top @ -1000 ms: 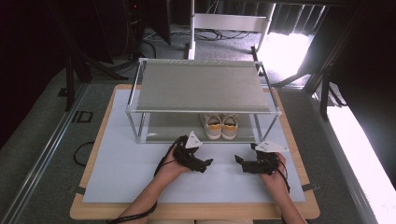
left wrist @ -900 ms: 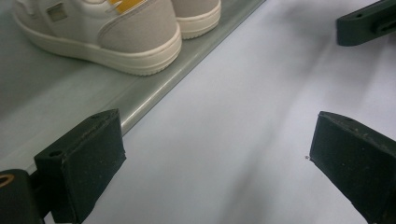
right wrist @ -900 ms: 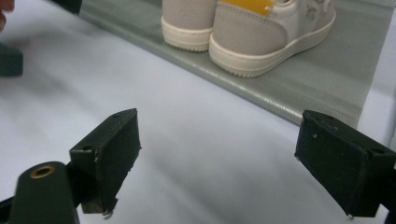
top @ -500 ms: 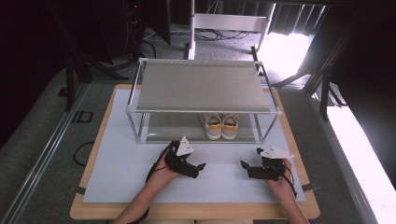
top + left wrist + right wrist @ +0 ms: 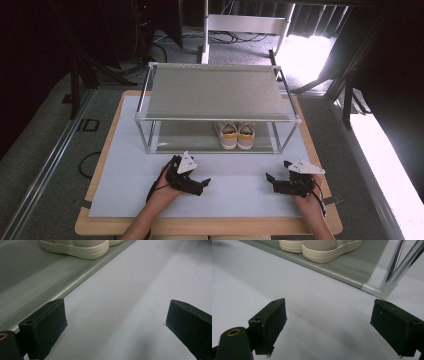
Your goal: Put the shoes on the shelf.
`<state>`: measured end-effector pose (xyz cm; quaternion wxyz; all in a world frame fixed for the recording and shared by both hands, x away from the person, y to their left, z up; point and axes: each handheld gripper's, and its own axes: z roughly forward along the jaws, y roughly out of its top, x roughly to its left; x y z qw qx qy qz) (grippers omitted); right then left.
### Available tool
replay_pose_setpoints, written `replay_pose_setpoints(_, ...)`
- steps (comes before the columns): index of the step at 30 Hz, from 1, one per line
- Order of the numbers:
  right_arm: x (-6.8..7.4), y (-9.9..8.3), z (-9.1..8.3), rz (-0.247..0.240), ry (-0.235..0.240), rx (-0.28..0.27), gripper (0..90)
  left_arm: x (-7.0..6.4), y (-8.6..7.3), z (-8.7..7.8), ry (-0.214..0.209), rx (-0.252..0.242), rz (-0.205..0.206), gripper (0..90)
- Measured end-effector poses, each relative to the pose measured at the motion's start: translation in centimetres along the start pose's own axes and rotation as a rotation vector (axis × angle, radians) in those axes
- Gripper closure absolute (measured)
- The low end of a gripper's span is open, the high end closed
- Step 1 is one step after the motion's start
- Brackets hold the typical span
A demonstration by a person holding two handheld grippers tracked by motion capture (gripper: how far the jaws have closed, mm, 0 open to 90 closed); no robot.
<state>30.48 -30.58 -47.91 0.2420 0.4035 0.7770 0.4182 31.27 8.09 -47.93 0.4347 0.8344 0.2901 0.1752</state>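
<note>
Left gripper view: the left gripper [image 5: 115, 332] has its jaws spread wide with nothing between them, low over the pale grey mat [image 5: 130, 302]. Ahead lies the lower shelf [image 5: 37, 287] of the rack, with the cream sole of a shoe [image 5: 77, 247] resting on it. The right gripper [image 5: 327, 327] likewise has its jaws spread and empty above the mat, facing the pair of shoes [image 5: 322, 248] and a metal corner post [image 5: 397, 267]. In the high view, each hand [image 5: 167, 187] holds its gripper on the bench [image 5: 200, 227] just in front of the two-tier rack [image 5: 215, 92]. The left gripper [image 5: 192, 182] and right gripper [image 5: 280, 185] sit well apart. The shoes [image 5: 235, 135] stand side by side on the lower shelf, right of centre.
</note>
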Motion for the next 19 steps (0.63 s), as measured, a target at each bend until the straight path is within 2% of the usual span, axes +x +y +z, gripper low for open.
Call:
replay_pose_setpoints(5, -0.01, -0.06, -0.04, 0.001, 0.003, -0.008, 12.8, 0.01, -0.63, -0.07, -0.005, -0.01, -0.013, 2.8)
replay_pose_setpoints(10, -0.09, -0.09, -0.09, 0.007, 0.005, -0.013, 12.9, -0.02, -0.76, -0.29, 0.007, -0.039, -0.021, 2.8)
replay_pose_setpoints(19, -0.17, -0.11, -0.09, 0.013, 0.01, -0.013, 12.9, -0.39, -0.73, -0.12, 0.016, -0.021, 0.017, 2.8)
